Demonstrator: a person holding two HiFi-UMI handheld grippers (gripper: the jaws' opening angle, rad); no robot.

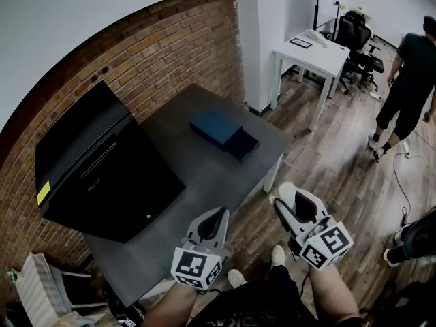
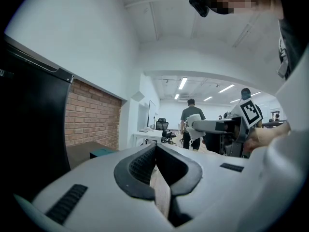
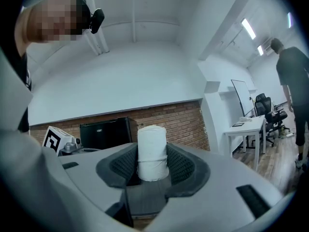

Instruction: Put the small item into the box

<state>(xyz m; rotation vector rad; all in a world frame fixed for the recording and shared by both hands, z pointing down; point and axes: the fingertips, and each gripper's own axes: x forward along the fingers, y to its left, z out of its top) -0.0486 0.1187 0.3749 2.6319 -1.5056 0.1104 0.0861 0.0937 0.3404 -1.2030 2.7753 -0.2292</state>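
A blue box point(image 1: 215, 125) with a dark drawer part point(image 1: 243, 144) at its right end lies on the far half of the dark grey table point(image 1: 204, 176). It also shows as a teal block point(image 2: 102, 152) in the left gripper view. My right gripper point(image 1: 289, 197) hovers off the table's near right edge, shut on a small white roll point(image 3: 152, 146), which stands upright between the pads. The roll point(image 2: 195, 130) also shows from the side in the left gripper view. My left gripper point(image 1: 219, 218) hangs over the table's near edge, fingertips together and nothing between them.
A big black monitor point(image 1: 102, 172) leans against the brick wall at the table's left. Beyond the table stand a white desk point(image 1: 315, 52) and office chairs point(image 1: 357, 36). A person point(image 1: 407, 80) walks on the wooden floor at the right.
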